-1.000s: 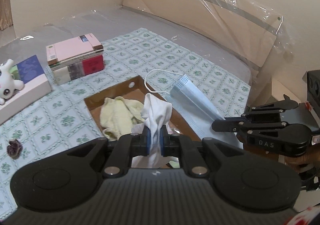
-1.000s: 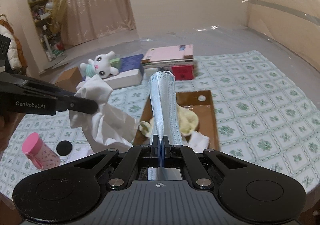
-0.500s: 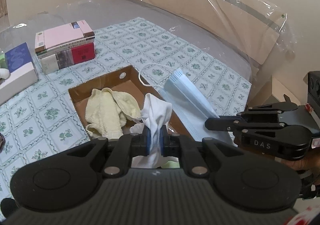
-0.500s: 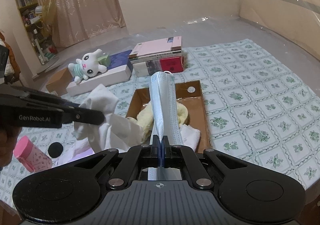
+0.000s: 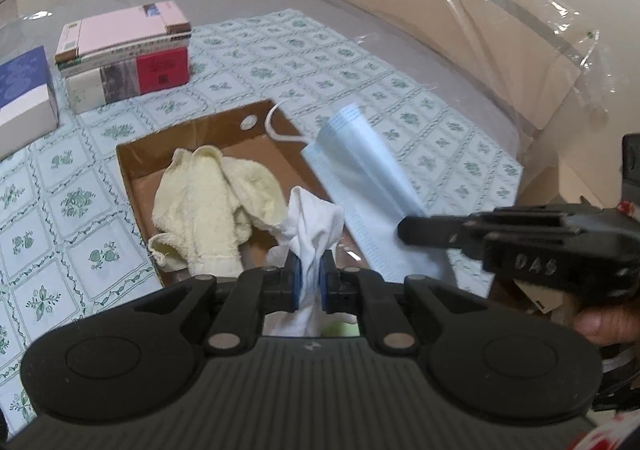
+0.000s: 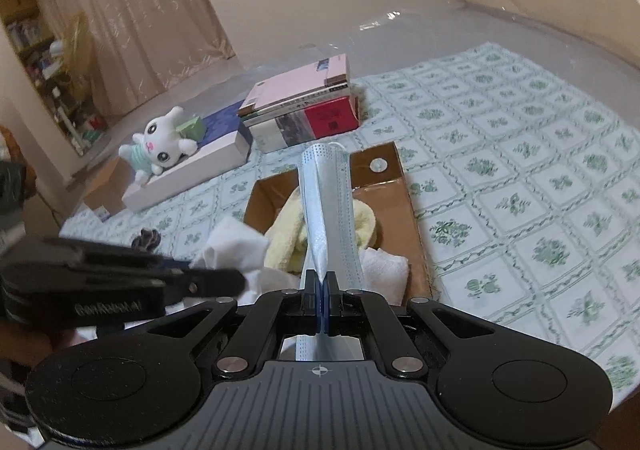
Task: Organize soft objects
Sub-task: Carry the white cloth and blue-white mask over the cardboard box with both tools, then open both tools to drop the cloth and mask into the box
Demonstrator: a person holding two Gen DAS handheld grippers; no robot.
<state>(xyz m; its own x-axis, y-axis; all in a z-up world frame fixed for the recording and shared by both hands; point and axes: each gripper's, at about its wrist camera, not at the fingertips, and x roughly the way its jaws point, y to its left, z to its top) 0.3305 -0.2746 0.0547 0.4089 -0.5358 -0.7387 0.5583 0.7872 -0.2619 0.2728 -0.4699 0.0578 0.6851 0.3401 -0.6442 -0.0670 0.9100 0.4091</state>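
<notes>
My left gripper is shut on a white cloth and holds it over the near end of the brown cardboard box. A pale yellow towel lies in the box. My right gripper is shut on a light blue face mask that hangs over the box. The mask also shows in the left wrist view, beside the right gripper. In the right wrist view the left gripper holds the white cloth at the box's near left corner. The yellow towel and a white cloth lie inside.
A stack of books stands behind the box. A white plush bunny lies on a white box. A small dark object sits on the patterned sheet. The headboard is wrapped in plastic.
Both grippers have moved forward over the box. The white cloth and the mask have come lower and closer to the box's contents. Both grips are unchanged.
</notes>
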